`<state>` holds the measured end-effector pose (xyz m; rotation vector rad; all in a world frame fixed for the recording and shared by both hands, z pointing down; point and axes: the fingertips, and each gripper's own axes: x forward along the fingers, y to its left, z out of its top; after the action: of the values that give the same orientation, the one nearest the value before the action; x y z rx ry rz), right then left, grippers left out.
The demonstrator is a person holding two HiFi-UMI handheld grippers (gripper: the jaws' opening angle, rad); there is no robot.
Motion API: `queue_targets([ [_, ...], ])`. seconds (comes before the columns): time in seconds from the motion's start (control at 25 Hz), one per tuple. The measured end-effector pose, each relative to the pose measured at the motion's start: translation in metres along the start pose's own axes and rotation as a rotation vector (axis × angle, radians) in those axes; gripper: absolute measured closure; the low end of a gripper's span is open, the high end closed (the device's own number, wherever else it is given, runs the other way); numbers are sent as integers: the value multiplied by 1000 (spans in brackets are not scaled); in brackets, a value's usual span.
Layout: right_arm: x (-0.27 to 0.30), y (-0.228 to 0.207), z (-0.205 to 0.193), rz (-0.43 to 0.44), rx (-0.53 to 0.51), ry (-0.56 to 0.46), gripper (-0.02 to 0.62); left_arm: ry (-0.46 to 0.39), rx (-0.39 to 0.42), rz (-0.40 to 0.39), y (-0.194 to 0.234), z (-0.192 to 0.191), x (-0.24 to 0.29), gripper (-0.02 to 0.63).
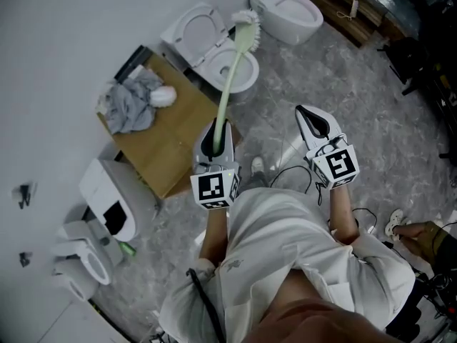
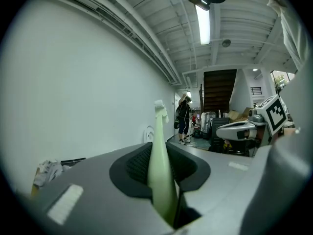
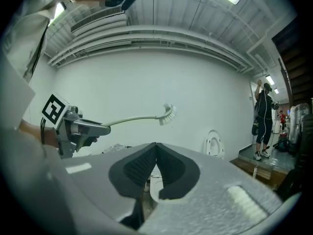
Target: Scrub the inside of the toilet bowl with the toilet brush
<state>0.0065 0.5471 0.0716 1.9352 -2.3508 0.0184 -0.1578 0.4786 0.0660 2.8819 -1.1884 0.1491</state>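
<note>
My left gripper [image 1: 216,138] is shut on the pale green handle of the toilet brush [image 1: 233,68]. The brush is held up in the air, its white bristle head [image 1: 247,21] over the open white toilet [image 1: 213,47] by the wall. In the left gripper view the handle [image 2: 160,173] runs up between the jaws to the bristle head [image 2: 159,106]. My right gripper [image 1: 316,125] is shut with nothing in it, to the right of the brush and apart from it. The right gripper view shows the brush [image 3: 167,113] held sideways by the left gripper [image 3: 78,129].
A low wooden box [image 1: 175,138] with a grey cloth [image 1: 132,102] stands left of the toilet. A second toilet [image 1: 289,9] sits behind, and other white fixtures [image 1: 107,206] lie at lower left. Cables [image 1: 289,174] trail on the floor. A person [image 3: 263,119] stands far off.
</note>
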Motion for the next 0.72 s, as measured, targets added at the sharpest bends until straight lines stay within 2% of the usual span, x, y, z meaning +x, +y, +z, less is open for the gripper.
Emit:
queue_targets([
  [0.44, 91, -15, 9, -57, -3, 13, 591, 7, -9, -77, 63, 2, 77, 505],
  [0.72, 123, -28, 5, -56, -7, 44, 591, 13, -19, -85, 79, -1, 109, 505],
])
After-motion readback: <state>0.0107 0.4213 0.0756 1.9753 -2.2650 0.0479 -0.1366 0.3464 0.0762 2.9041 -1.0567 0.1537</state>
